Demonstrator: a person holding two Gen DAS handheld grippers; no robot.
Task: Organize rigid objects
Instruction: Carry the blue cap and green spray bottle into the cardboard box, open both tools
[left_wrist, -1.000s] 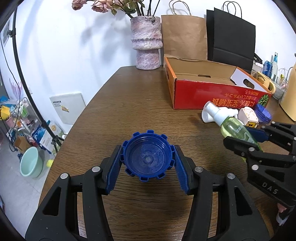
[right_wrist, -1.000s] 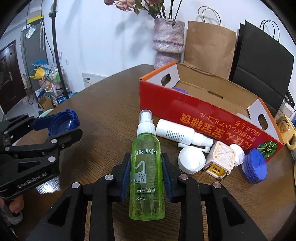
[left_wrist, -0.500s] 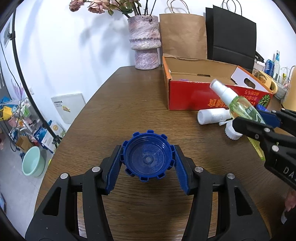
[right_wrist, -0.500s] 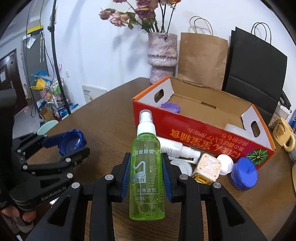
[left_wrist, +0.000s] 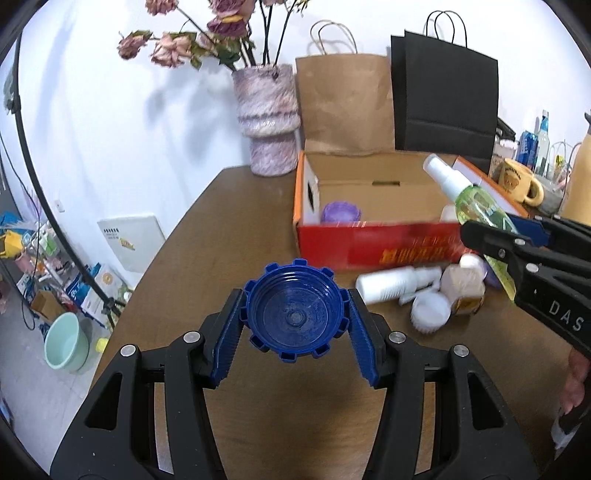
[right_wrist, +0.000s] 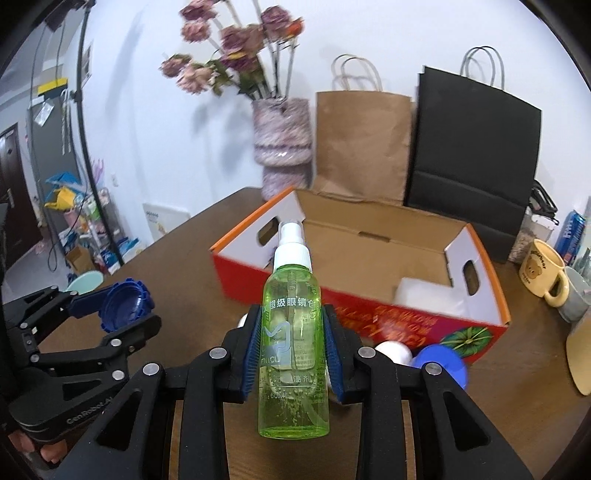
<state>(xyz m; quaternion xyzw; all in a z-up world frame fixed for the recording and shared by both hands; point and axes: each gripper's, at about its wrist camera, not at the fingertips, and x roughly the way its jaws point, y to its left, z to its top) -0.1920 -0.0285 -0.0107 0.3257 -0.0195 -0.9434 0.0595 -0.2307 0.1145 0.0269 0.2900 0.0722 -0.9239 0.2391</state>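
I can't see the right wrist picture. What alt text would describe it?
The right gripper holds a green spray bottle upright above a wooden table, in front of an open red cardboard box. At left, the left gripper holds a blue cap.

My brown wooden table (left_wrist: 236, 229) has a red cardboard box (right_wrist: 369, 306) sitting on it, with a white bottle (left_wrist: 388, 284) lying on its side and a white cap (left_wrist: 430, 314) just in front. Flower vase (left_wrist: 267, 122), paper bags (left_wrist: 345, 103) and a bear mug (right_wrist: 543, 273) stand along the back edge.
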